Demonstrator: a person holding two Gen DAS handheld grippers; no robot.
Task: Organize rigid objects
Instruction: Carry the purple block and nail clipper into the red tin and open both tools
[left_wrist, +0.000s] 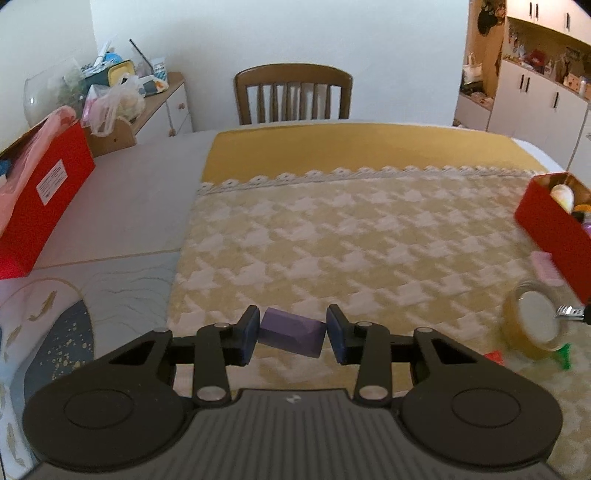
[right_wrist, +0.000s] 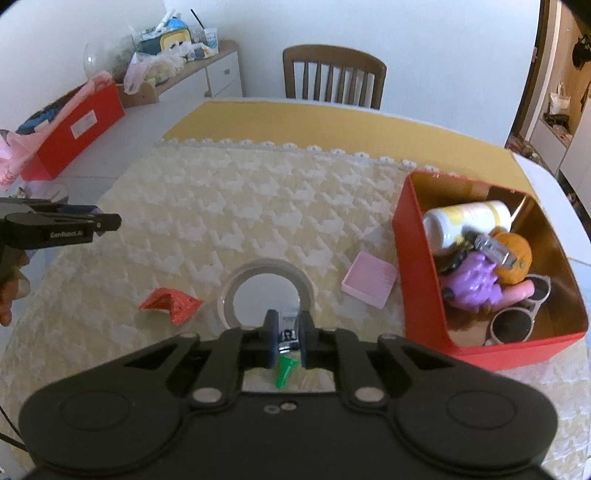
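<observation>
Behind the cloth-covered table (right_wrist: 229, 206) a wooden chair (right_wrist: 334, 74) is seen at 12 o'clock, with a cluttered sideboard at 10 o'clock. On the right wrist view, a red box (right_wrist: 417, 266) stands at 3 o'clock, already holding a white bottle (right_wrist: 461, 218), a purple toy (right_wrist: 472, 284), an orange ball (right_wrist: 517, 258) and sunglasses (right_wrist: 517, 321).

The left gripper (left_wrist: 291, 334) is closed to a middling width on a purple block (left_wrist: 290, 334), which is held tilted between the pads and appears lifted clear of the cloth. The right gripper (right_wrist: 287, 338) is nearly closed on a small metal nail clipper (right_wrist: 287, 328), held above a roll of clear tape (right_wrist: 267, 291). A green piece (right_wrist: 284, 373) lies beneath the jaws; whether it is touched cannot be told.

Loose on the cloth are a pink pad (right_wrist: 369, 284) at 2 o'clock just beside the box, and a red wrapper (right_wrist: 170, 302) at 9 o'clock.

The step in hand is judged to be the carrying of two picked items. Next, each would need to be swung toward 3 o'clock over the box rim and released inside
</observation>
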